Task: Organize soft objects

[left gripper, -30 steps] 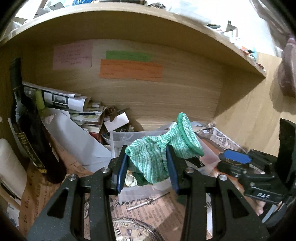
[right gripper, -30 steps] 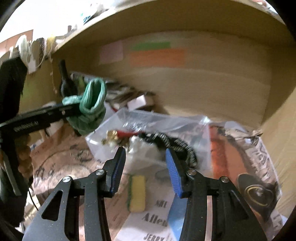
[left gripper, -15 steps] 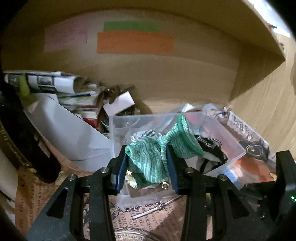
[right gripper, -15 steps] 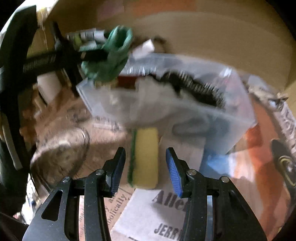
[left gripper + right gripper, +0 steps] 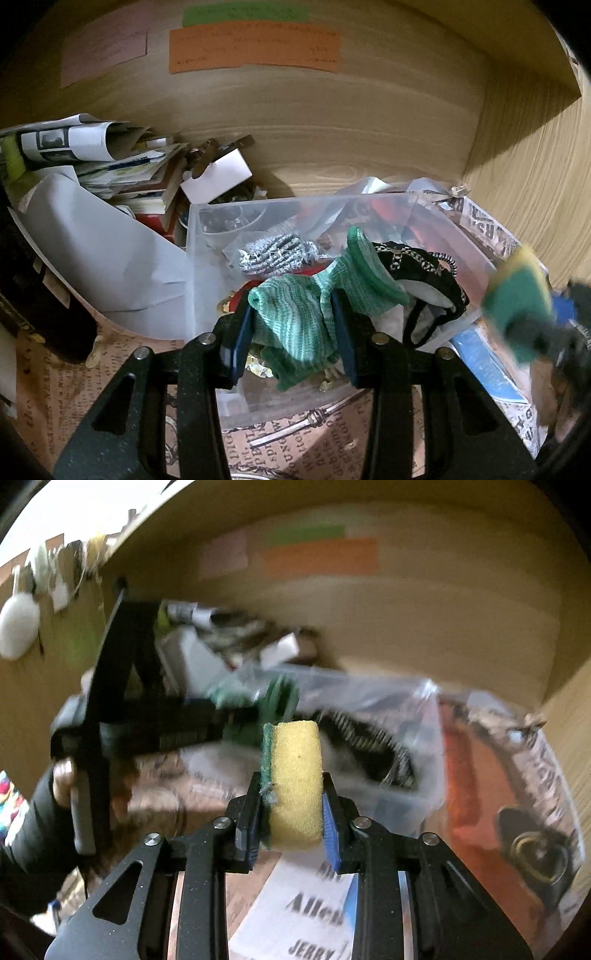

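Observation:
My left gripper [image 5: 293, 338] is shut on a green knitted sock [image 5: 295, 314] and holds it over the front of a clear plastic bin [image 5: 192, 258]. In the bin lie a black-and-white striped cloth [image 5: 273, 254] and a black fabric piece with a chain [image 5: 417, 266]. My right gripper [image 5: 291, 821] is shut on a yellow sponge with a green scouring side [image 5: 295, 771], lifted above the newspaper in front of the bin [image 5: 417, 801]. The sponge also shows blurred at the right of the left wrist view [image 5: 517, 310]. The sock shows blurred in the right wrist view [image 5: 273, 705].
The bin stands in a wooden shelf niche lined with newspaper [image 5: 295, 435]. Rolled papers and books [image 5: 92, 147] pile up at the back left. A dark bottle [image 5: 33, 295] stands at the left. Coloured notes [image 5: 255, 48] hang on the back wall. A white printed sheet [image 5: 306, 912] lies under my right gripper.
My right gripper came down, closed on the yellow sponge and lifted it off the newspaper. My left gripper moved forward and lower with the sock, over the bin.

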`<state>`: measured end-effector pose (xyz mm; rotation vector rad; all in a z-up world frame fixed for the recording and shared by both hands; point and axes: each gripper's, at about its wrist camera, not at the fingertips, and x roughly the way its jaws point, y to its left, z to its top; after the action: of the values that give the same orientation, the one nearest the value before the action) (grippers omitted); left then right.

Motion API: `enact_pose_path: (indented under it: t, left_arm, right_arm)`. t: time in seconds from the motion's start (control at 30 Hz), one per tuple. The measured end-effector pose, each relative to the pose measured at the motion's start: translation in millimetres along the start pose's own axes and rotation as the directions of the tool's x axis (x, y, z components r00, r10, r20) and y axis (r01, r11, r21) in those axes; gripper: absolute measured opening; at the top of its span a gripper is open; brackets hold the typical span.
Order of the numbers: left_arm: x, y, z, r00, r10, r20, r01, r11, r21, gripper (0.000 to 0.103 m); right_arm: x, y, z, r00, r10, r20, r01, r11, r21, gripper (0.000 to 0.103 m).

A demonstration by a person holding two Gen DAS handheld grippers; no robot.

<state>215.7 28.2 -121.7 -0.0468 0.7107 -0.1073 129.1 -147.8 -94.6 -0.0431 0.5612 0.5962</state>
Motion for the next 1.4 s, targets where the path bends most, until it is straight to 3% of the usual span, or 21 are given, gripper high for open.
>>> enact_pose_path:
  t: [0.17,0.4,0.53,0.7,0.9,1.2,1.4]
  left_arm:
    - [3,1,-1,1.000,-0.001,-0.008,0.001,1.000,0.000,0.046]
    - [3,-2,-1,1.000,0.001,-0.001,-0.001,1.000,0.026,0.055]
    - [-1,-3,-3,1.000,-0.003,0.007,0.003,0.999,0.041,0.067]
    - [-12,1,-2,0.999,-0.020,0.029,0.019,0.999,0.026,0.068]
    - [-45,2,2,0.994,-0.033,0.106,0.032,0.999,0.010,0.069]
    - [-118,-8,8,0.951,-0.014,0.308,0.008,1.000,0.023,0.077]
    - [-156,-13,5,0.913,-0.005,0.408,-0.008,1.000,0.030,0.091]
  right_arm:
    - [18,-11,21,0.999,-0.050,0.019,0.050,0.999,0.017,0.026]
    - [62,-19,23,0.996,-0.056,-0.066,0.058,0.998,0.033,0.026]
    - [71,-19,17,0.992,-0.069,-0.107,0.072,0.997,0.016,0.028]
    - [62,-19,18,0.992,-0.104,-0.076,0.104,0.994,0.007,0.063]
    - [31,-22,29,0.995,-0.096,0.006,0.096,0.995,0.029,0.066]
    - [-32,-10,46,0.977,-0.100,0.186,0.096,0.995,0.030,0.073]
    - [-70,-2,50,0.950,-0.102,0.296,0.097,0.995,0.030,0.083]
